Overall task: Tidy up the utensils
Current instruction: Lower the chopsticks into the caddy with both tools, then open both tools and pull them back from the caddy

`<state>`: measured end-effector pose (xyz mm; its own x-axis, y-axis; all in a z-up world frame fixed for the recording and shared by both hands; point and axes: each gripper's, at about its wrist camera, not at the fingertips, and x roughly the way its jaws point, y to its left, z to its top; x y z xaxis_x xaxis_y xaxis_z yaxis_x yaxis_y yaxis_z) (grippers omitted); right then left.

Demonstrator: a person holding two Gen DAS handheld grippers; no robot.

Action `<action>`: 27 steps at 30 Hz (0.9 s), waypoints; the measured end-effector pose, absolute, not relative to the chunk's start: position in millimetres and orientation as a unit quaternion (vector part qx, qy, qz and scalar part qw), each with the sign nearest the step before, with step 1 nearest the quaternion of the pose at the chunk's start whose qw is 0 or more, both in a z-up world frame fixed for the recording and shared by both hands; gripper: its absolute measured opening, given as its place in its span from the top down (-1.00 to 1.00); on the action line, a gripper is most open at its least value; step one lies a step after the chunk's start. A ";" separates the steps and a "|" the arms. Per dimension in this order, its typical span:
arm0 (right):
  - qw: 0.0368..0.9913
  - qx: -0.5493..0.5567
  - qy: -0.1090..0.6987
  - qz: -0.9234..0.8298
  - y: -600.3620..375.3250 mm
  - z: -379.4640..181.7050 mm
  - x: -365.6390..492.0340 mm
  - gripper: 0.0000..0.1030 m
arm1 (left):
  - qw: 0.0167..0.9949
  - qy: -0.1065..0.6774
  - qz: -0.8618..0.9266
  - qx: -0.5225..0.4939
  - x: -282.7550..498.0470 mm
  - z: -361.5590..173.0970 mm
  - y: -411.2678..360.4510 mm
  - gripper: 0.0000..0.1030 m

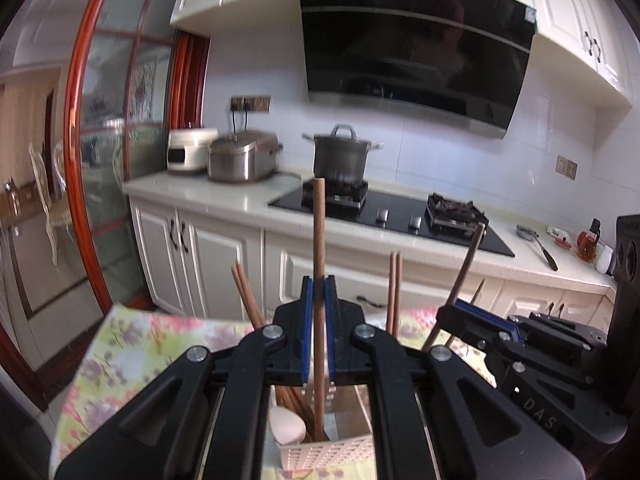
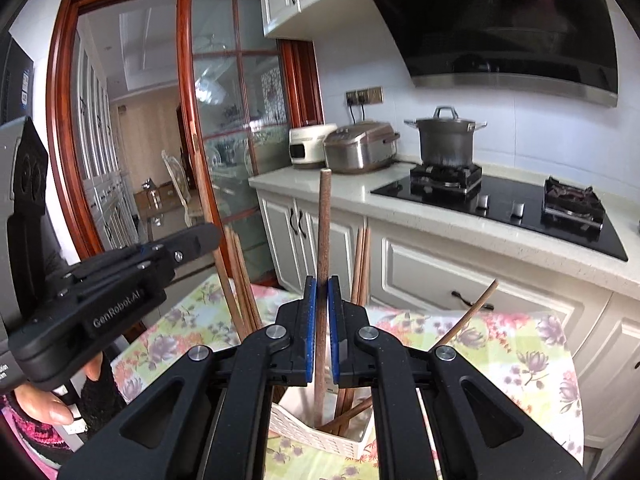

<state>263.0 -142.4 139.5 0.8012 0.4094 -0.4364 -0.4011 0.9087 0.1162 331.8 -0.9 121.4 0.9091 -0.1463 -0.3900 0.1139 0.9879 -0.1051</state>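
My left gripper [image 1: 319,292] is shut on an upright brown chopstick [image 1: 319,240] whose lower end stands in a white slotted utensil basket [image 1: 328,454]. My right gripper [image 2: 322,292] is shut on another upright brown chopstick [image 2: 323,232] that reaches down into the same basket [image 2: 316,432]. Several more chopsticks [image 1: 250,300] lean in the basket, and a white spoon [image 1: 286,426] lies inside it. The right gripper body [image 1: 516,332] shows in the left wrist view, and the left gripper body [image 2: 112,284] shows in the right wrist view.
The basket stands on a table with a floral cloth [image 2: 500,352]. Behind it runs a white counter [image 1: 224,196] with a gas hob [image 1: 400,208], a steel pot [image 1: 340,156] and two rice cookers [image 1: 240,156]. A red-framed glass door [image 2: 224,120] is at the left.
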 end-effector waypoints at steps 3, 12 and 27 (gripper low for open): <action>0.945 0.007 0.248 0.213 -139.6 129.2 272.7 0.87 | 0.973 0.218 -0.066 -0.034 338.1 108.3 -0.4 0.88; 0.949 0.011 0.238 0.205 -154.2 131.3 263.3 0.13 | 0.979 0.200 -0.037 -0.021 323.3 109.0 14.9 0.50; 0.954 -0.044 0.205 0.214 -165.1 153.3 170.6 0.00 | 0.988 0.151 0.000 0.013 223.9 124.7 23.0 -0.79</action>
<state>170.6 -165.1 153.3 0.8239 0.3904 -0.4108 -0.4268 0.9043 0.0034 223.9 23.0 124.7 0.9543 0.0049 -0.2989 0.0031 0.9996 0.0264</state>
